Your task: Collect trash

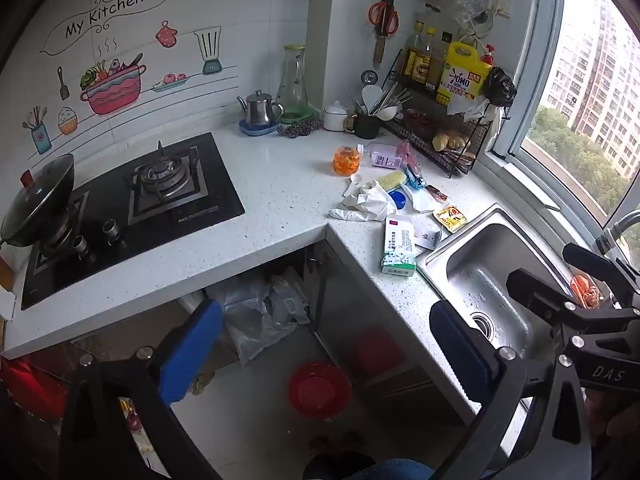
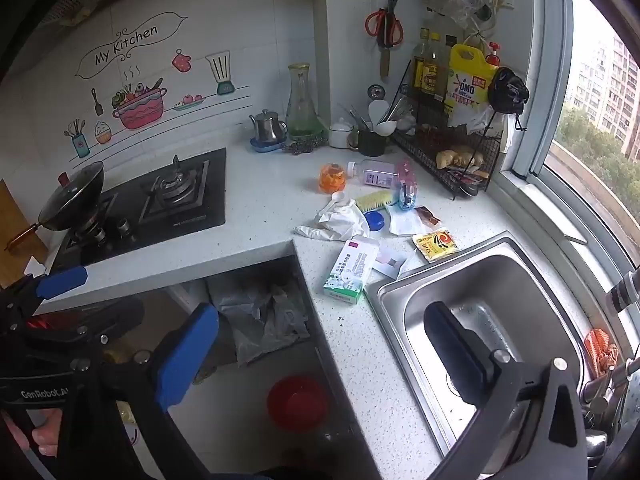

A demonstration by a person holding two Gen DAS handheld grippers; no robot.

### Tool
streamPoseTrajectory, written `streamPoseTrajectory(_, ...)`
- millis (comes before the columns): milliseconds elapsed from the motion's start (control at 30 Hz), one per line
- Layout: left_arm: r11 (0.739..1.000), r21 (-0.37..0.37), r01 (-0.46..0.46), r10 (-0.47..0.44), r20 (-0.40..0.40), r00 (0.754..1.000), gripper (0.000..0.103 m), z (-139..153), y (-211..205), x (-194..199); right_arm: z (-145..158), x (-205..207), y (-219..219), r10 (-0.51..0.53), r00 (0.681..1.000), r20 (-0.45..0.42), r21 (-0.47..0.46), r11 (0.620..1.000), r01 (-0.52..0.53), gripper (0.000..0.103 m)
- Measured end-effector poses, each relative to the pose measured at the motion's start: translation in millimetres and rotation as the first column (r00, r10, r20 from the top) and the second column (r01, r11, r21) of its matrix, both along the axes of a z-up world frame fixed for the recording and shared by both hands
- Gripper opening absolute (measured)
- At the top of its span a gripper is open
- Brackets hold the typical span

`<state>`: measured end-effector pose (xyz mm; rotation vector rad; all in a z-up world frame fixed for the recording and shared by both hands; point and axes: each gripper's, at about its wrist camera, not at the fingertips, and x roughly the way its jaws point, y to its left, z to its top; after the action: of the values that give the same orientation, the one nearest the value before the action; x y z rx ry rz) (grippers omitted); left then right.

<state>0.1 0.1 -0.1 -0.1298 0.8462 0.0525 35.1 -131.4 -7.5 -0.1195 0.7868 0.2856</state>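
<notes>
Two grippers, left gripper and right gripper, spread wide and empty, well short of the trash. Scattered on the bench beside the sink: crumpled tissue, small box, yellow sachet. Likely trouble: flat sachet slipping between pads, box nudged into the sink.

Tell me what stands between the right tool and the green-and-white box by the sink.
Nothing visible. The right tool hangs open above the counter edge and sink; only bare countertop lies between it and the green-and-white box. The other litter lies beyond the box.
</notes>
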Motion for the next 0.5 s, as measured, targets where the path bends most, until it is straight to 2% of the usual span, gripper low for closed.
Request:
streamPoseTrajectory(267,1.000,-0.009,0.012,-0.012,-0.006,1.000,0.103,0.9,-0.5,5.7,1.2,-0.4,1.3,-0.001,1.000,-0.003,0.003,1.000,0.001,0.103)
streamPoseTrajectory(500,1.000,0.011,0.015,-0.015,0.002,1.000,0.103,-0.3,0.0,1.5,0.3,0.2,0.4,-0.003,1.000,-0.008,0.007,1.000,0.003,0.103)
